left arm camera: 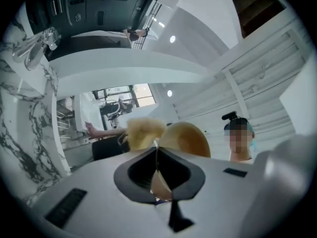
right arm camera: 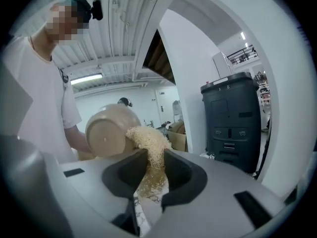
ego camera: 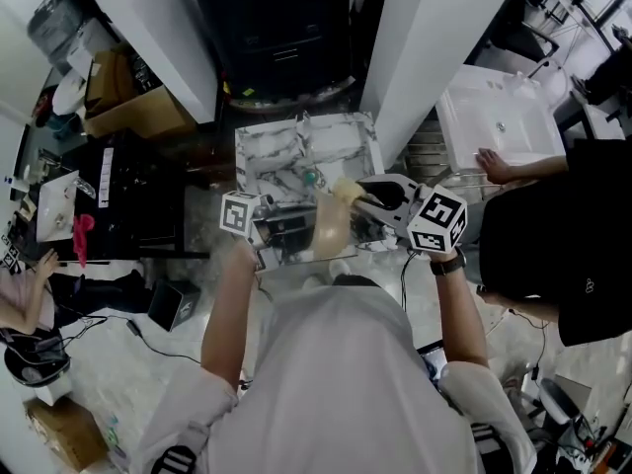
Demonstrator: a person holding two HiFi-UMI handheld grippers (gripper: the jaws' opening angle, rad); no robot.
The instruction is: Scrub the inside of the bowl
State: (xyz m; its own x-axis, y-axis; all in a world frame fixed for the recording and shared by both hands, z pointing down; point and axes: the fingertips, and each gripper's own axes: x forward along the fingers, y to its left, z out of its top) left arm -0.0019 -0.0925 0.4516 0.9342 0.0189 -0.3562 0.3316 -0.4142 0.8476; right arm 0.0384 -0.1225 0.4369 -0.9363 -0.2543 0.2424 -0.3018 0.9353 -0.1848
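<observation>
Mid-frame, the left gripper [left arm camera: 157,175] pinches the rim of the tan bowl [left arm camera: 188,140], tipped sideways, while the right gripper [right arm camera: 151,175] clamps a straw-coloured fibre scrubber [right arm camera: 148,140] against the bowl's upper-right side.

The bowl [right arm camera: 106,133] left — the scrubber [right arm camera: 148,142] right, touching it.

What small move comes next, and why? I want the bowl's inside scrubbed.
Probably bring the scrubber round the rim and into the bowl. The right claw grips the scrubber at the bowl's outer wall, not inside it. The left claw pinches the rim, holding the bowl tilted.
</observation>
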